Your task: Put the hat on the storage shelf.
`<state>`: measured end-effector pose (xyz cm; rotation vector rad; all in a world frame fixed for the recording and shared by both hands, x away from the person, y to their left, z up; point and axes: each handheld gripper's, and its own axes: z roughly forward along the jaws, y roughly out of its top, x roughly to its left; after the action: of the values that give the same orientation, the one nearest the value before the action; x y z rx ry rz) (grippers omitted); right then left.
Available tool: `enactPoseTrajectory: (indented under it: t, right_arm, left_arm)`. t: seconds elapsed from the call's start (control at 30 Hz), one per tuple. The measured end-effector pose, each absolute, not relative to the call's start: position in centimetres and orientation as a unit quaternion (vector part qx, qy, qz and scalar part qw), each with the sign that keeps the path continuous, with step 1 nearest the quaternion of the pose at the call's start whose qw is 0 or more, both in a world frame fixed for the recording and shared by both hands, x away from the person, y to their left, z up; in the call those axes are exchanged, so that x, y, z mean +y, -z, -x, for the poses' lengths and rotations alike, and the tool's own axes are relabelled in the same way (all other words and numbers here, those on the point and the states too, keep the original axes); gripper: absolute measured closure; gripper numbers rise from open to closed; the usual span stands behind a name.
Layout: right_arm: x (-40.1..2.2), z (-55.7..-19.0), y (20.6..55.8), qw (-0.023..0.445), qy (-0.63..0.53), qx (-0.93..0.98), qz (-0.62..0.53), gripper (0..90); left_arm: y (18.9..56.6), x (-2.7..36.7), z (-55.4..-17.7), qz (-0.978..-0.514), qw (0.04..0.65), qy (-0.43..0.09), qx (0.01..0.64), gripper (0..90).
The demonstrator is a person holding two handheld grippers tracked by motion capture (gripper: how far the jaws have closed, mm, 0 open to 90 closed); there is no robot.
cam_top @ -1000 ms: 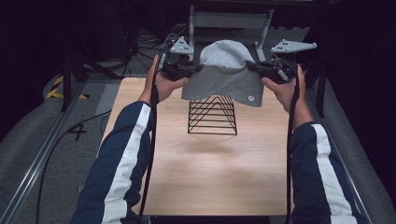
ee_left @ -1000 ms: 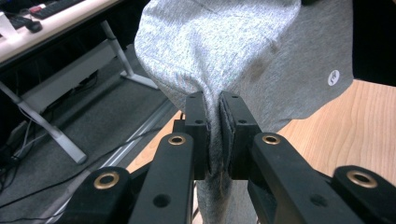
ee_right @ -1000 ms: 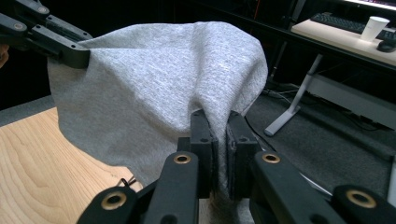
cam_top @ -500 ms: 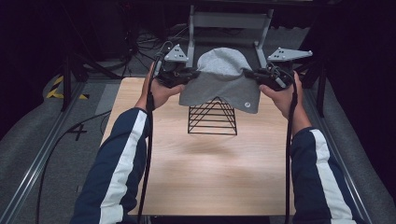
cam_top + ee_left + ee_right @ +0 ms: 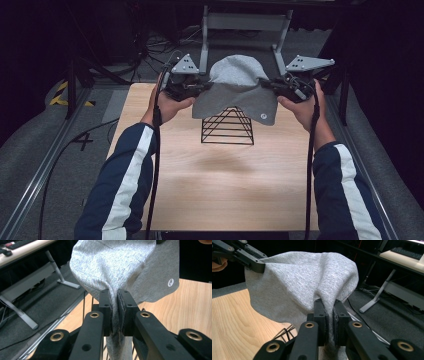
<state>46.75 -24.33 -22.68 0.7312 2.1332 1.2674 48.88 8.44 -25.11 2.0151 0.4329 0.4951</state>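
Note:
A grey knitted hat [image 5: 235,90] hangs stretched between my two grippers, above a black wire pyramid stand [image 5: 227,126] on the wooden table [image 5: 220,180]. My left gripper [image 5: 199,89] is shut on the hat's left rim; its pads pinch the cloth [image 5: 113,312]. My right gripper [image 5: 269,86] is shut on the right rim, the fabric squeezed between its jaws [image 5: 330,320]. The hat [image 5: 302,282] bulges upward, and a small round logo [image 5: 171,282] marks its lower edge. The stand's top is hidden under the hat. In the right gripper view the left gripper [image 5: 257,266] grips the far rim.
The table's far edge lies just behind the stand. A grey metal frame with legs [image 5: 245,25] stands on the dark floor beyond it. Rails [image 5: 45,170] run along both sides of the table. Cables trail from each gripper over the forearms.
Both hands have carried the hat slightly away from the person and the left has sunk a little; the hat now hangs over the stand's peak. Both grips are unchanged.

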Motion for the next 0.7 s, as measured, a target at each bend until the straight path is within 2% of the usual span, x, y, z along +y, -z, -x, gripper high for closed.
enactPoseTrajectory:
  t: [0.33,0.7]
  right_arm:
    - [-23.9,-47.7,25.6,0.257,-0.455,0.805,-0.281,83.6]
    - [-23.2,-47.8,30.1,0.231,-0.437,0.821,-0.285,83.5]
  left_arm:
    - [27.7,8.2,-49.5,-0.835,0.478,-0.194,0.192,81.6]
    - [32.4,8.2,-49.6,-0.844,0.463,-0.175,0.207,81.4]
